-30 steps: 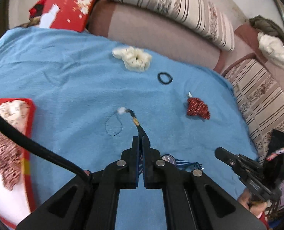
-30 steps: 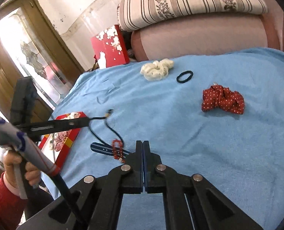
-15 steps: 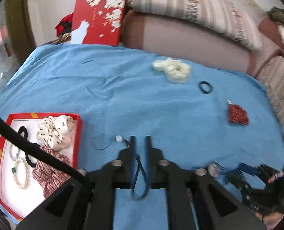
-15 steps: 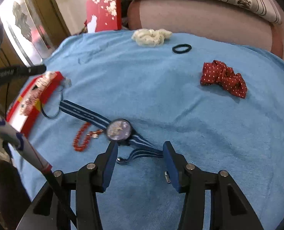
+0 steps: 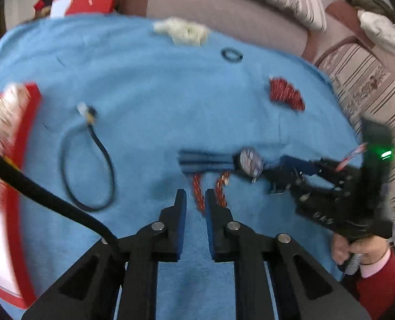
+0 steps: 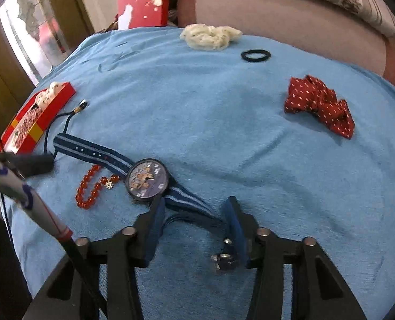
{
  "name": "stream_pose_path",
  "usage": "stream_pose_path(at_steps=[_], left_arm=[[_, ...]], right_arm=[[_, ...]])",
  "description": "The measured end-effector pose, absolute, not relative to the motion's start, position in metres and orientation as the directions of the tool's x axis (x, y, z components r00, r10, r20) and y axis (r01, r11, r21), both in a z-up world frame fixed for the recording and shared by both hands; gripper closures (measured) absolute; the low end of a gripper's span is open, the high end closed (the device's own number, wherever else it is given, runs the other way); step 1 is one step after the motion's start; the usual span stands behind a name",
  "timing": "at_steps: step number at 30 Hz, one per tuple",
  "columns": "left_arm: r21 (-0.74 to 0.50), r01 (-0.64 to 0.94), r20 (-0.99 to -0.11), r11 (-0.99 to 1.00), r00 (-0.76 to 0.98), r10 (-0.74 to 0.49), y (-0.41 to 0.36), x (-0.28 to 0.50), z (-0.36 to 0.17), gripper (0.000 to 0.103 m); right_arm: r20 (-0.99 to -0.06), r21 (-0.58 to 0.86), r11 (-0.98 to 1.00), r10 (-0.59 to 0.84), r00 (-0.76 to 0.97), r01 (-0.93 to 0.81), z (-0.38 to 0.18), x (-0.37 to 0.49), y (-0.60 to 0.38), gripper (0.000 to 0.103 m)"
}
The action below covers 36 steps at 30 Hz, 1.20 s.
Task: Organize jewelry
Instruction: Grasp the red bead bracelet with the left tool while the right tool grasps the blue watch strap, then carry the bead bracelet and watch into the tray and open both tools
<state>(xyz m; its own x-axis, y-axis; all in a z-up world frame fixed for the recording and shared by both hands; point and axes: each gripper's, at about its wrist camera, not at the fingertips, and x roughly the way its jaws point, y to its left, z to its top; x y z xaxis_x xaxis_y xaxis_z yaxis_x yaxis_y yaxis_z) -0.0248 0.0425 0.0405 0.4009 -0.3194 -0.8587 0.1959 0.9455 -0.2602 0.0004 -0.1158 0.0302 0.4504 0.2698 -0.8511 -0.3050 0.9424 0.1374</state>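
a watch and beads on the blue cloth

a big blue cloth (image 6: pixel 224 122) covers the tabletop. a red tray (image 6: pixel 35 117) sits at its left edge, with soft hair ties inside. the right gripper (image 6: pixel 194 213) is low over the cloth with its jaws wide open, one on each side of the striped strap of the watch (image 6: pixel 146 178). the watch has a round dark face with a picture on it and a blue band with light stripes, lying flat. the left gripper (image 5: pixel 196 202) has its jaws open a little, with the red bead bracelet (image 5: pixel 197 192) lying between the tips. the beads are round, shiny and orange-red, with a small silver charm, just beside the watch. a thin black cord necklace (image 5: pixel 90 165) lies in a loop near the tray. a red dotted scrunchie (image 6: pixel 320 106), a cream scrunchie (image 6: pixel 210 36) and a black hair band (image 6: pixel 256 55) lie farther back, well apart.
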Motion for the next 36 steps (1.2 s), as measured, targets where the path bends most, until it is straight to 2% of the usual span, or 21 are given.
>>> stream_pose_path(at_steps=[2,5,10,15,19,22,25,26,27,28,30,31,36], left_arm=[[-0.282,0.198,-0.857,0.939,0.387,-0.339,0.038,-0.022,0.031,0.090],[-0.299,0.205,-0.854,0.932,0.377,-0.357,0.031,-0.019,0.026,0.090],[-0.315,0.198,-0.848,0.928,0.381,-0.369,0.029,-0.010,0.024,0.090],[-0.251,0.210,-0.857,0.945,0.405,-0.318,0.012,-0.006,0.024,0.090],[-0.309,0.197,-0.840,0.930,0.401,-0.365,0.013,-0.004,0.024,0.071],[-0.294,0.200,-0.843,0.935,0.406,-0.352,0.008,-0.003,0.024,0.065],[-0.235,0.237,-0.849,0.943,0.423,-0.318,-0.002,-0.007,0.025,0.064],[-0.209,0.252,-0.852,0.945,0.427,-0.302,-0.005,-0.008,0.024,0.065],[-0.182,0.257,-0.855,0.949,0.437,-0.281,-0.007,-0.008,0.024,0.073],[-0.162,0.255,-0.857,0.953,0.443,-0.264,-0.007,-0.009,0.024,0.088],[-0.180,0.246,-0.855,0.952,0.439,-0.276,-0.003,-0.007,0.023,0.089],[-0.193,0.235,-0.854,0.953,0.438,-0.281,0.000,-0.007,0.024,0.095],[-0.240,0.181,-0.830,0.954,0.471,-0.298,0.018,-0.019,0.043,0.096]], right_arm=[[-0.853,0.147,0.941,0.277,0.442,-0.305,0.032,-0.001,-0.117,0.091],[-0.856,0.127,0.955,0.242,0.458,-0.267,0.035,0.000,-0.121,0.093],[-0.833,0.187,0.971,0.237,0.501,-0.149,0.046,0.007,-0.156,0.093],[-0.828,0.249,0.965,0.256,0.499,-0.082,0.045,0.012,-0.174,0.093],[-0.825,0.261,0.963,0.260,0.502,-0.069,0.046,0.011,-0.175,0.093],[-0.811,0.275,0.960,0.264,0.522,-0.059,0.052,0.010,-0.180,0.093],[-0.796,0.287,0.957,0.258,0.547,-0.034,0.058,0.009,-0.191,0.093],[-0.794,0.289,0.957,0.254,0.552,-0.024,0.059,0.009,-0.195,0.093],[-0.793,0.293,0.956,0.252,0.554,-0.015,0.059,0.009,-0.198,0.093],[-0.793,0.296,0.955,0.251,0.556,-0.008,0.059,0.009,-0.200,0.093],[-0.789,0.303,0.953,0.252,0.560,-0.003,0.059,0.011,-0.202,0.093],[-0.786,0.302,0.953,0.253,0.564,-0.005,0.061,0.011,-0.202,0.093],[-0.763,0.293,0.956,0.249,0.596,-0.025,0.069,0.005,-0.194,0.093]])
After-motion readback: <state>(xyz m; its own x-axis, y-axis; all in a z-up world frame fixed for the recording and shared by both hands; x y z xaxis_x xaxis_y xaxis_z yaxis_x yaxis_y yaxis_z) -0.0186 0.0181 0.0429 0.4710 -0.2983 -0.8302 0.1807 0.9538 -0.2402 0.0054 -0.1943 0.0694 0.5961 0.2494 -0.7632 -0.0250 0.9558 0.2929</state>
